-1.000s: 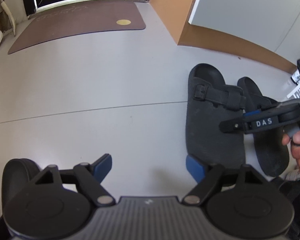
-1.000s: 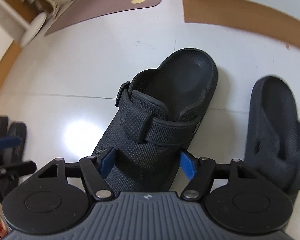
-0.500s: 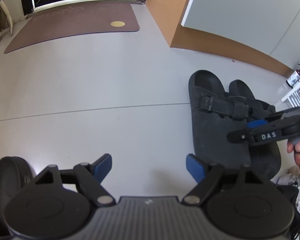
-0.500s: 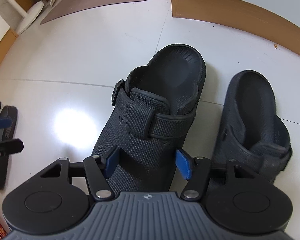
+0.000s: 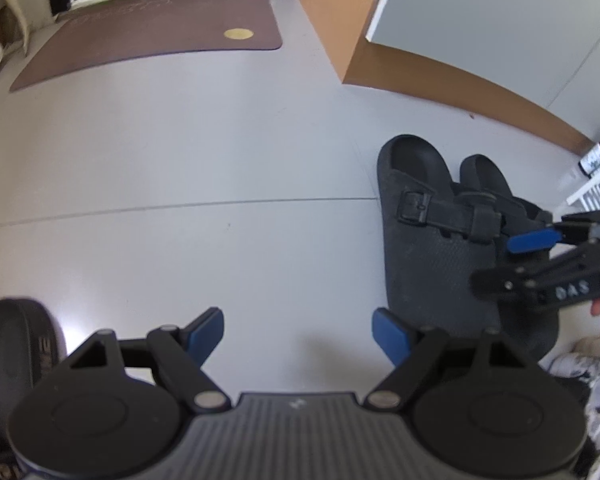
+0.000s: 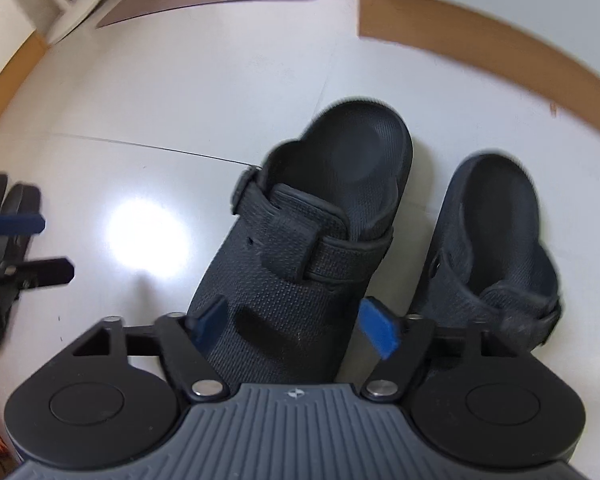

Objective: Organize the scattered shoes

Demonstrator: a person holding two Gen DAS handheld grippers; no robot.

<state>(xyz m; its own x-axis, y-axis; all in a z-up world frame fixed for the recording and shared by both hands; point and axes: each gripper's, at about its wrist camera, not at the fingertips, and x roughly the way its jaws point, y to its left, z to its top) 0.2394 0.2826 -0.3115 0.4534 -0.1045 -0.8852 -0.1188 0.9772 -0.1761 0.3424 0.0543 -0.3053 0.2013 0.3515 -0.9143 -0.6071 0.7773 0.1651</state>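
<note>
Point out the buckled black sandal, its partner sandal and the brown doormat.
buckled black sandal (image 6: 296, 280): right wrist view, on its textured upper below the strap.
partner sandal (image 6: 496, 216): right wrist view, on its footbed.
brown doormat (image 5: 152, 44): left wrist view, on its middle.

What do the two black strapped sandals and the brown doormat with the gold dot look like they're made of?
Black strapped sandals: probably moulded foam or rubber, matte, with a woven-look texture pressed into the upper; the buckle's material is unclear. Brown doormat: looks like a thin, flat rubber or vinyl sheet with a dull surface; too far away to be sure.
</note>
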